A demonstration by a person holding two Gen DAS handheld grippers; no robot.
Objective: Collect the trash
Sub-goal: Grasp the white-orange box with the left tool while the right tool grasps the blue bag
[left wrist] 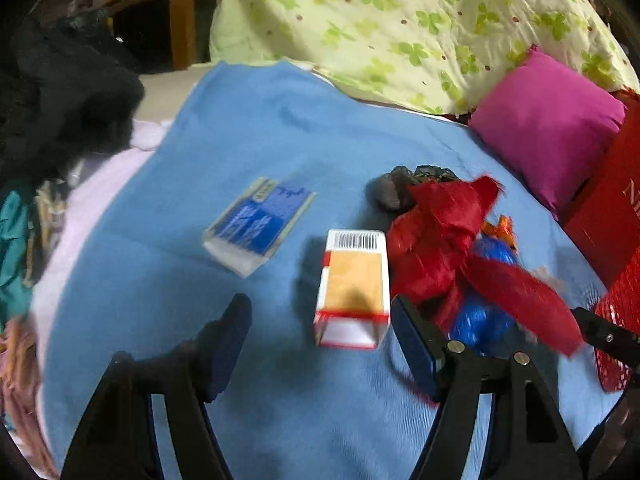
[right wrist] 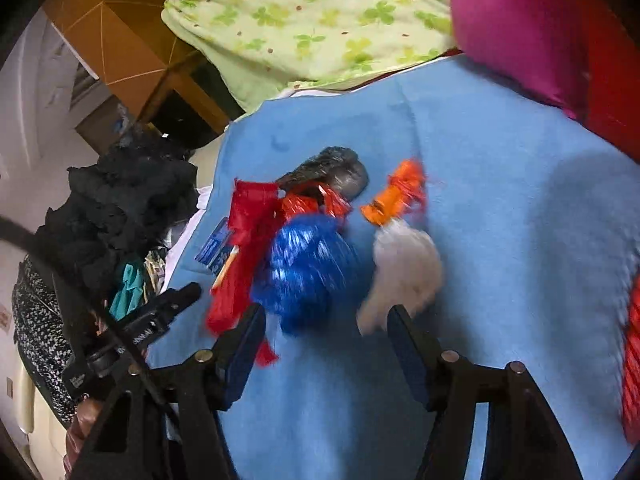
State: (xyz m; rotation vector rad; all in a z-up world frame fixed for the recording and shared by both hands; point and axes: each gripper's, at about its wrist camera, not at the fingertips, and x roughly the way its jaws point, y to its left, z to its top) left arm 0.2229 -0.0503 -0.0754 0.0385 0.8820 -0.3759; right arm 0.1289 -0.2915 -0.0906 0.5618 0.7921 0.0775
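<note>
On the blue cloth [left wrist: 248, 128] our left gripper [left wrist: 320, 320] stands apart around the carton [left wrist: 354, 284]; our right gripper [right wrist: 326, 320], apart and empty, nears the blue wad [right wrist: 312, 264]. We judge both must descend, then close.

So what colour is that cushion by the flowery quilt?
Bright pink cushion; the left wrist view shows it best.
</note>
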